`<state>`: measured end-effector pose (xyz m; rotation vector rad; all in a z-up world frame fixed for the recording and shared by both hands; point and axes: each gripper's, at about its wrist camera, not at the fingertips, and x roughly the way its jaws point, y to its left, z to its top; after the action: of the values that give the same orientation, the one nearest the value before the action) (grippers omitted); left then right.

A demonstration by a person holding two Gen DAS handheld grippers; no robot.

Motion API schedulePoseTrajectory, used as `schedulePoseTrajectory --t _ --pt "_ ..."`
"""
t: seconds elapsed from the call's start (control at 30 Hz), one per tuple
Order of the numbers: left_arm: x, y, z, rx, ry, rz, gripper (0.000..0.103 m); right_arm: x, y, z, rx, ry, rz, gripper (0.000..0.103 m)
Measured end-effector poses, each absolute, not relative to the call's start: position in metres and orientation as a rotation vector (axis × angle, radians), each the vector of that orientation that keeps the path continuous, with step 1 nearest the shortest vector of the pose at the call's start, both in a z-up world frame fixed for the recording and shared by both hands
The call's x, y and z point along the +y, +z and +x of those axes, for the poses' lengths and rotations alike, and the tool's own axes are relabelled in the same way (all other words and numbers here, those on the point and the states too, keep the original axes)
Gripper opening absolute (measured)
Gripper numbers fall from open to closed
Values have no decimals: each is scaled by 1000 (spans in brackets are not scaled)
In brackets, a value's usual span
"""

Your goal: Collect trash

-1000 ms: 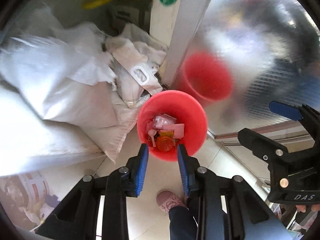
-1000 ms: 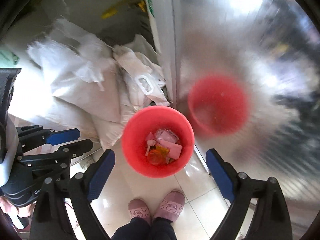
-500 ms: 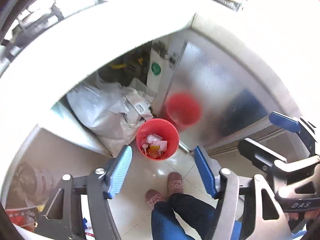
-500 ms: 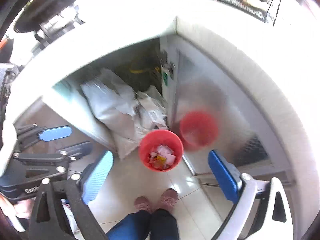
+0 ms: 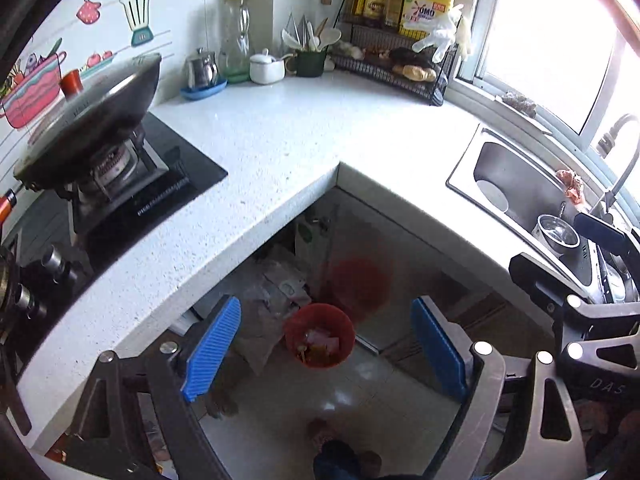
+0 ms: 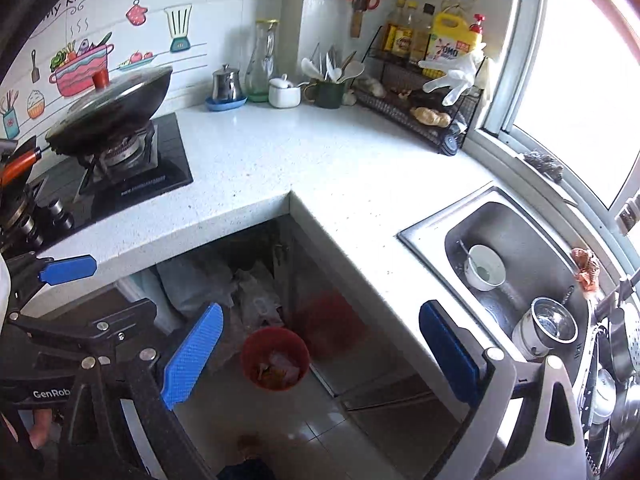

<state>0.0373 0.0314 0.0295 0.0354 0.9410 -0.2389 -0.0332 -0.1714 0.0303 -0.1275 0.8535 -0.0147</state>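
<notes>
Tabletop (image 5: pixel 280 128): white, L-shaped, carrying a black hob with a lidded wok (image 5: pixel 92 108) at left.
Sink (image 6: pixel 516 240): steel, set in at right; white bowl (image 6: pixel 486 267) and steel pot inside.
Red bin (image 5: pixel 319 334): on the floor below the tabletop corner, beside white bags; wrappers and scraps inside.
Left tool (image 5: pixel 326 346): blue pads spread wide, empty, high above the bin.
Right tool (image 6: pixel 320 354): likewise wide, empty.

Home kitchen, seemingly: stove (image 5: pixel 132 184), sink (image 6: pixel 516 256), countertop (image 6: pixel 320 160).
</notes>
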Motion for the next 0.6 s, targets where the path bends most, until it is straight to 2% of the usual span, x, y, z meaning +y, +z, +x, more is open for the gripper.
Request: schedulePoseTrajectory --t 0.3,0.6 --pt "13 103 -22 794 -211 96 86 -186 85 -80 749 -74 -84 101" --pt "11 108 -88 780 -221 97 86 -184 98 -141 707 -98 -83 102"
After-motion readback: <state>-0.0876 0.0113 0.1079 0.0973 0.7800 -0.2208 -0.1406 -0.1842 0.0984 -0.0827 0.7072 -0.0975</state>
